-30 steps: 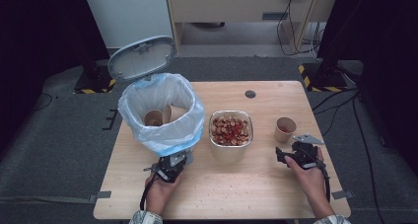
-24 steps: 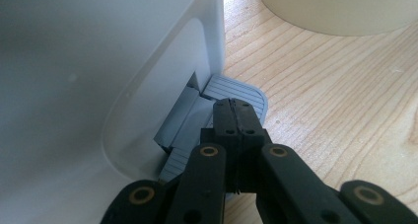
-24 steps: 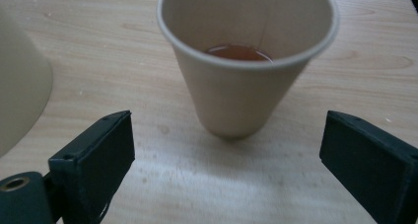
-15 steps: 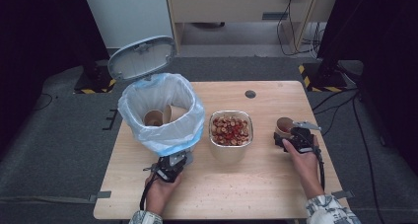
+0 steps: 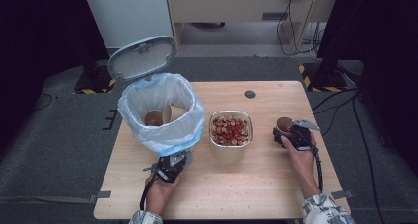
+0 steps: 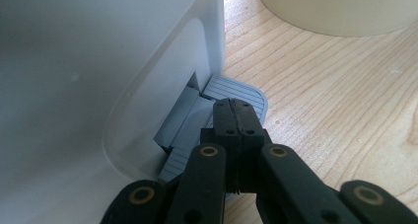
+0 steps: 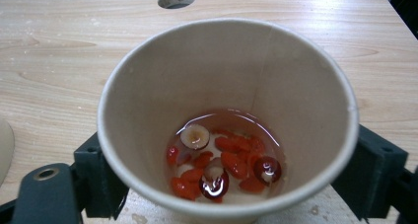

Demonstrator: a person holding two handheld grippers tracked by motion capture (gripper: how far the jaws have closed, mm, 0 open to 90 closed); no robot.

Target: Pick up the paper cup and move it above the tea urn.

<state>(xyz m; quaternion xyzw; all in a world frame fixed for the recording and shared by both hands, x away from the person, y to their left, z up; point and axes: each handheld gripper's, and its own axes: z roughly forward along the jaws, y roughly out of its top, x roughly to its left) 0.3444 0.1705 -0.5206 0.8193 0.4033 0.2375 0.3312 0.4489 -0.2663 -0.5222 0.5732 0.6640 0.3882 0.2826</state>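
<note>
A brown paper cup (image 7: 226, 76) stands at the table's right (image 5: 284, 124), with a little liquid and red berries in its bottom. My right gripper (image 5: 290, 133) has the cup between its jaws. They have just been closing, and the pads (image 7: 96, 177) now lie against the cup's walls. My left gripper (image 5: 171, 167) is shut with nothing in it. Its tips (image 6: 235, 116) rest on the grey pedal (image 6: 236, 88) of the white bin (image 5: 162, 110). The bin lid (image 5: 142, 57) stands raised.
The bin has a clear bag liner and holds used paper cups (image 5: 154, 118). A glass bowl (image 5: 229, 152) of red berries and nuts sits mid-table between the two grippers. A round cable hole (image 5: 250, 93) lies near the far edge.
My right gripper moved forward to the paper cup and its jaws closed in around it. The left gripper stayed on the pedal, and the lid stayed up.
</note>
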